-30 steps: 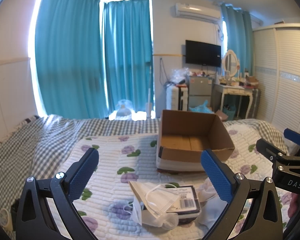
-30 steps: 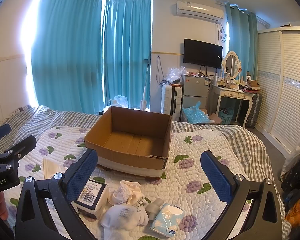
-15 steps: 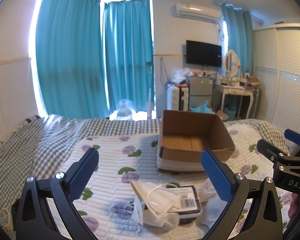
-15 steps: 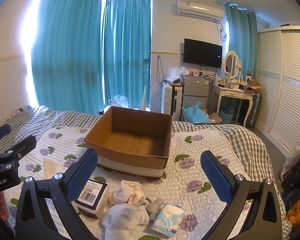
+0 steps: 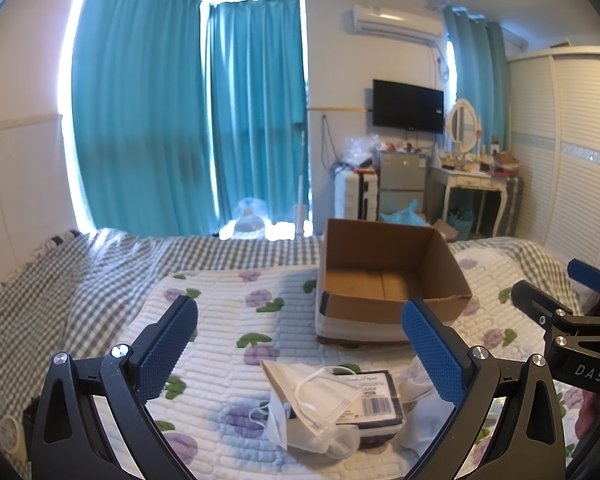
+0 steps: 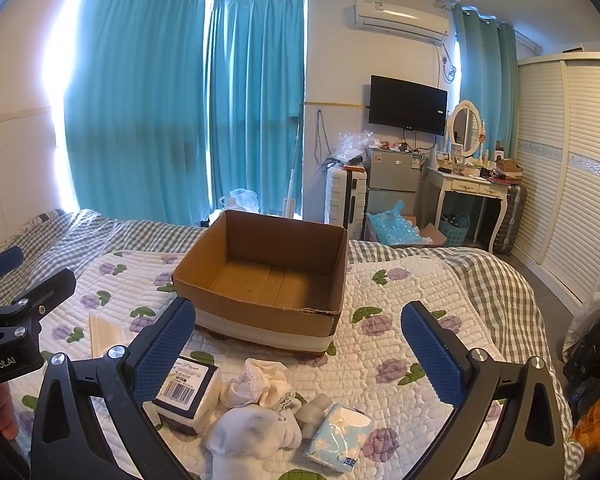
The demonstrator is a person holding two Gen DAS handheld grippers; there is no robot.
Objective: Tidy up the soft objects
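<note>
The left hand-held gripper (image 5: 300, 348) hovers wide open and empty above the white folded face mask (image 5: 316, 396) draped over a dark barcoded packet (image 5: 374, 398) on the quilted floral bedspread (image 5: 228, 312). The right hand-held gripper (image 6: 296, 344), equally spread and empty, hangs over white socks (image 6: 256, 434) and a pale blue tissue pack (image 6: 336, 436), just before the open brown cardboard box (image 6: 268, 276). Nothing has visibly shifted since a second ago.
</note>
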